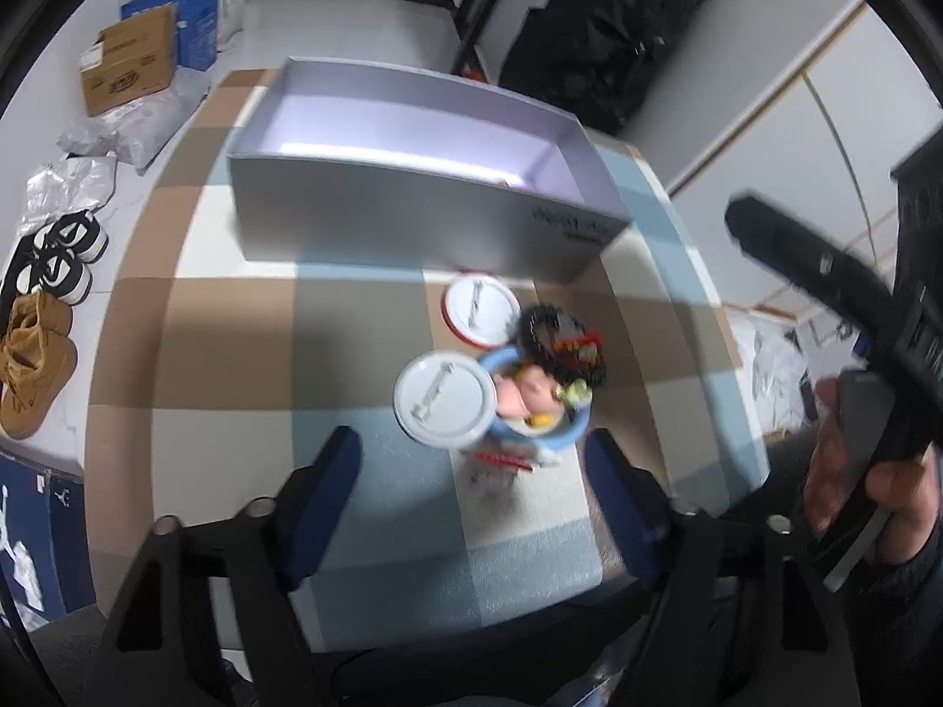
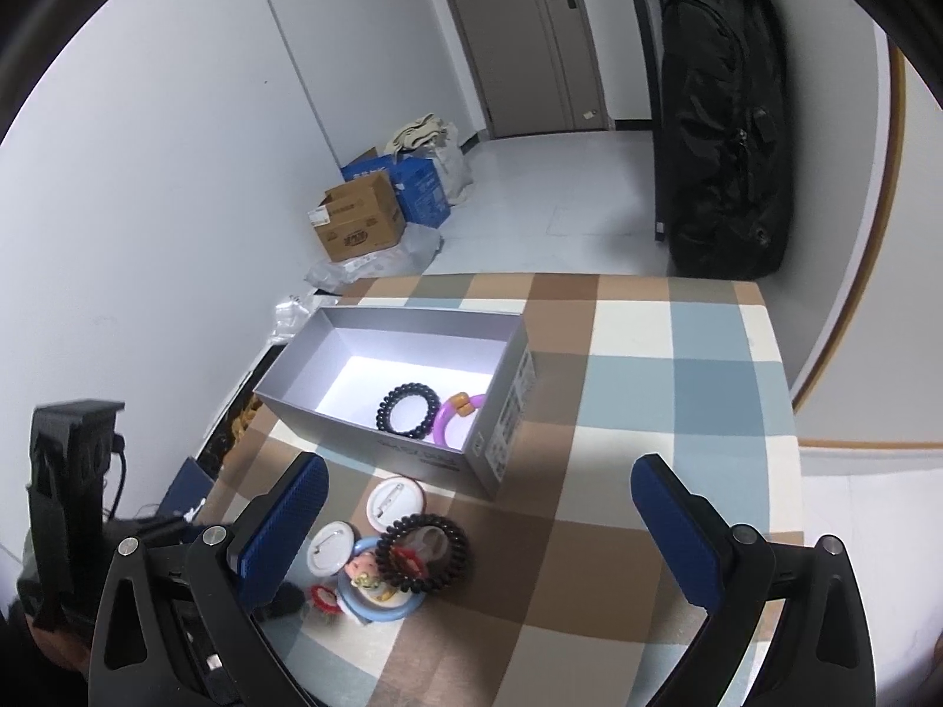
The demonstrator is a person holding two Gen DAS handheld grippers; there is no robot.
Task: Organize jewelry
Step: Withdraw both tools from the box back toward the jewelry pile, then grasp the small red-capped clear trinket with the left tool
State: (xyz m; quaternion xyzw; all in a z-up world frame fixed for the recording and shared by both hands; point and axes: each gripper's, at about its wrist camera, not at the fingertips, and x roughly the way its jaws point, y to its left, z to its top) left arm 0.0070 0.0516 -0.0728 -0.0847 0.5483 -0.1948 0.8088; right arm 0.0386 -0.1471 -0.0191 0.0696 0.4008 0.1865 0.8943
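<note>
Nearest the cameras: both grippers hover above a checked tablecloth (image 2: 678, 389), each with blue-padded fingers.
Left gripper (image 1: 471, 465): fingers spread wide, holding nothing, poised just short of a small pile of trinkets.
Right gripper (image 2: 480, 506): fingers spread wide too, holding nothing; the pile lies low between them, toward its left finger (image 2: 283, 524).
Right hand (image 1: 854, 471): seen at the edge of the left view, wrapped around the black handle of its tool.
Pile: a white round badge (image 1: 443, 405) lies pin side up, touching a light blue ring (image 2: 380, 604) with a small pink figure (image 1: 524, 395) resting in it.
Dark bead bracelet (image 2: 423, 554): lies on top of the pile, overlapping the blue ring, beside something small and red.
Second badge (image 2: 390, 502): white with a red rim, pin side up, between the pile and the box.
Box (image 2: 377, 448): grey, lidless, sitting on the cloth just beyond the badges.
Inside the box: a black bead bracelet (image 2: 406, 412) and a purple ring with an orange bead (image 2: 457, 419), side by side near the right end.
Floor to the left: tan boots (image 1: 32, 359), black and white shoes (image 1: 59, 262), plastic bags.
Farther back: a brown carton (image 2: 358, 227) and a blue carton (image 2: 421, 188) against the white wall.
Farthest: a large black bag (image 2: 725, 129) standing upright beside a closed door (image 2: 518, 35).
</note>
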